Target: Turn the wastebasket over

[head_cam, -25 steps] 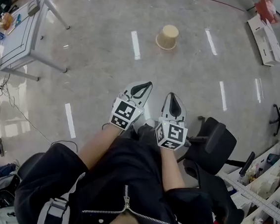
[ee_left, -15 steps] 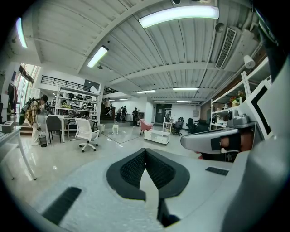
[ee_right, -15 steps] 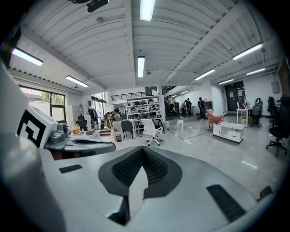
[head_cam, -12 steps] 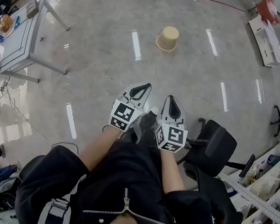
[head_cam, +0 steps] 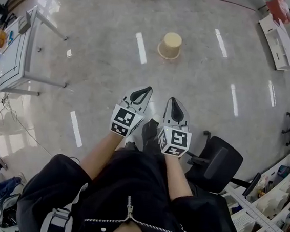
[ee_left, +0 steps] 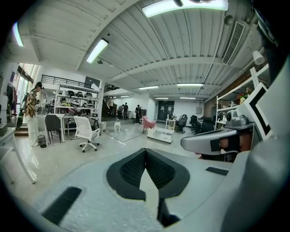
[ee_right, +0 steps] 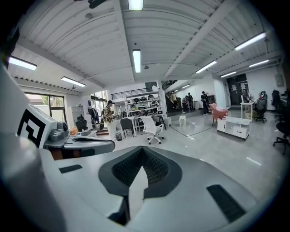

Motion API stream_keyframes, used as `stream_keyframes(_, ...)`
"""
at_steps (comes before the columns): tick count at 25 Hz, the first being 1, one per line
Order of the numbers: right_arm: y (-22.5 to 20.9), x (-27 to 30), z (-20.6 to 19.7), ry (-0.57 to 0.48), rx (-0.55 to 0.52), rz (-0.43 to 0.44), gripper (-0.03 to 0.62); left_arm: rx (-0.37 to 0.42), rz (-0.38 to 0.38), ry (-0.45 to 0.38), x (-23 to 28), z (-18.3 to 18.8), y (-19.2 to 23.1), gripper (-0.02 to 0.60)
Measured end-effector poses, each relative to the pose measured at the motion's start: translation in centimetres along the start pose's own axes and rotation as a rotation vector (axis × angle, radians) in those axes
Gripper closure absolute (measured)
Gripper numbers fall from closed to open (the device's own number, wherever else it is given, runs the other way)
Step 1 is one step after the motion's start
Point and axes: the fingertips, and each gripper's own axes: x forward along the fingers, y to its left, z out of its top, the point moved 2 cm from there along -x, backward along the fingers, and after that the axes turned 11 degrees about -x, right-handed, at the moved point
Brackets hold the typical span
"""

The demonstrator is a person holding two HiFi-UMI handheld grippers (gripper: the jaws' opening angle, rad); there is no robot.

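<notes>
Left tool (head_cam: 143, 92) and right tool (head_cam: 174, 103): jaws together on both, nothing between them, held side by side just in front of the person's body. Wastebasket (head_cam: 170, 44) stands on the floor (head_cam: 209, 94) well ahead of both tools, untouched, with its wider end down, so probably mouth-down. Task looks not started: approach, grasp and flip are all still left.

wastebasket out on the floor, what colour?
Tan, a pale beige. The wastebasket shows best in the head view.
</notes>
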Motion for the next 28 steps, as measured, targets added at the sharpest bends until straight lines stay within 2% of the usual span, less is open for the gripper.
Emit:
stream_keyframes(7, -6.5, 7.3, 2.8, 0.004, -0.007, 0.052, 0.585, 0.004, 0.057, 0.001, 8.4, 4.1, 2.8, 0.578)
stream_keyframes(15, -11.9, 14.3, 3.6, 0.033, -0.011, 0.08, 0.585, -0.018, 0.104, 0.009, 15.6, 6.7, 6.7, 0.578)
stream_keyframes(22, -16.0, 22.1, 4.6, 0.07, -0.017, 0.067, 0.585, -0.046, 0.101, 0.027, 23.6, 8.6, 12.3, 0.578)
stream_keyframes(28, -20.3, 31.8, 6.7, 0.102, -0.038, 0.04, 0.585, -0.058, 0.075, 0.031, 32.6, 11.4, 18.3, 0.578)
